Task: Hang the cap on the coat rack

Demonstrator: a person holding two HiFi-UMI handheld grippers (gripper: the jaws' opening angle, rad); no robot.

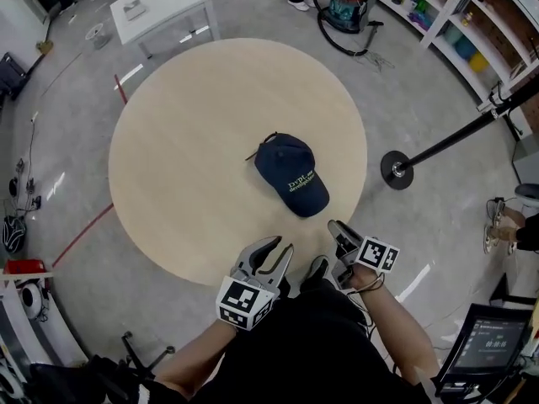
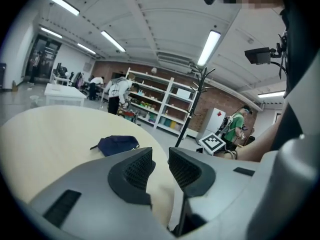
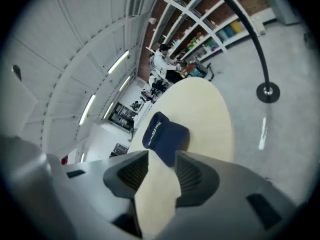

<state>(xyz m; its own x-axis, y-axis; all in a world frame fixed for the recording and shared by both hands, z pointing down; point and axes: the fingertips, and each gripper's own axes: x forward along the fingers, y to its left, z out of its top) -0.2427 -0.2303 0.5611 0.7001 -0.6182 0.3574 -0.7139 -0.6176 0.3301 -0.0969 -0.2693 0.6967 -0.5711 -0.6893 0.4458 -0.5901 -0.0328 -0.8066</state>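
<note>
A navy cap (image 1: 291,173) with yellow lettering lies flat on the round pale wooden table (image 1: 168,141), right of its centre. It also shows in the left gripper view (image 2: 117,145) and the right gripper view (image 3: 165,134). The coat rack stands on the floor right of the table, with a round black base (image 1: 397,169) and a dark pole (image 3: 250,39); its hooked top (image 2: 201,79) shows against the ceiling. My left gripper (image 1: 276,249) hovers at the table's near edge, open and empty (image 2: 161,166). My right gripper (image 1: 341,232) is beside it, open and empty (image 3: 162,171), pointing at the cap.
A white rectangular table (image 1: 164,7) stands beyond the round one. Shelving (image 1: 472,23) full of items lines the far right, with a vacuum and hose (image 1: 345,11) before it. A screen (image 1: 493,343) sits at near right. People (image 2: 117,91) stand by the shelves.
</note>
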